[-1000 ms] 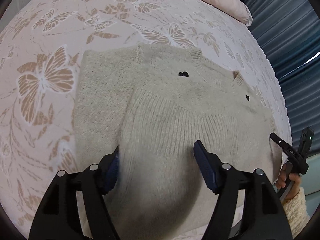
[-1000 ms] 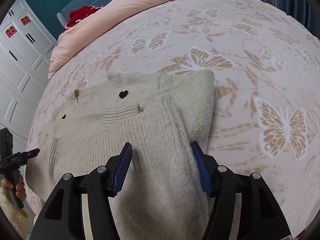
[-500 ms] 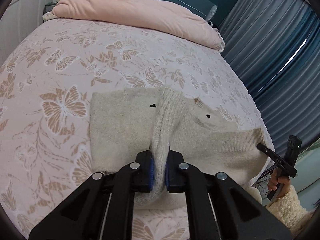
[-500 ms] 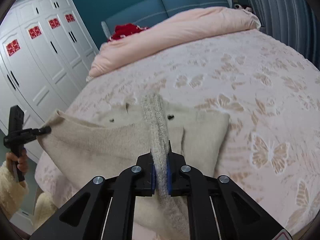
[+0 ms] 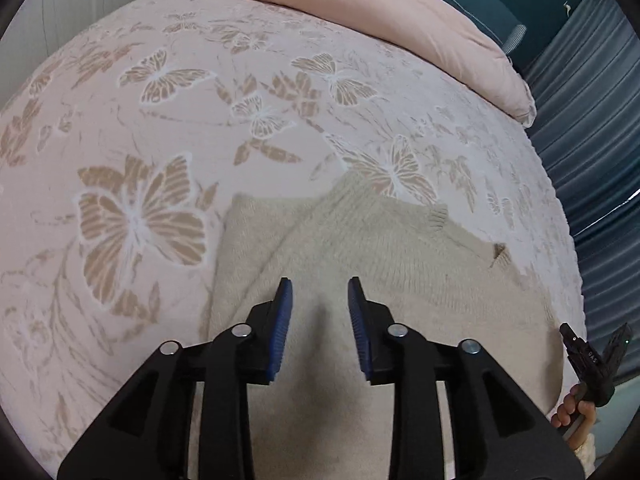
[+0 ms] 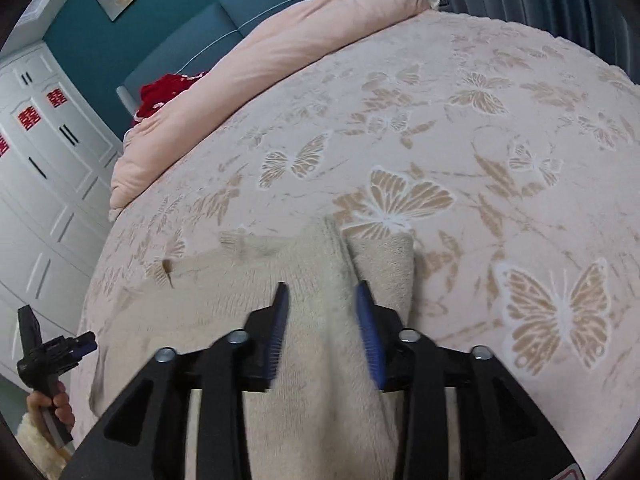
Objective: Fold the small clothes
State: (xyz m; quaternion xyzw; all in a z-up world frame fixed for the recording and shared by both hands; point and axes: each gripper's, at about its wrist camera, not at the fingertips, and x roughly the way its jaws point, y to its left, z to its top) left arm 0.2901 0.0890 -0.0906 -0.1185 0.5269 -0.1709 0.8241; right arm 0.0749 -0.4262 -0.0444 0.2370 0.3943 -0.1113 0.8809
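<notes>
Here sweater [image 5: 400,280] lies under both parted tools [image 5: 320,292].

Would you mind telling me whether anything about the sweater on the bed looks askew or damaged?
No damage shows. The beige sweater lies on the butterfly bedspread, but its fold is uneven: the top layer runs diagonally, leaving a strip of the lower layer exposed along one side. Both grippers are open above it.

Your bed [image 5: 132,128]: pink butterfly-print cover. Beige sweater [image 5: 400,264] lies folded at 6 o'clock; pink duvet [image 5: 360,12] bunched at 12 o'clock.
</notes>
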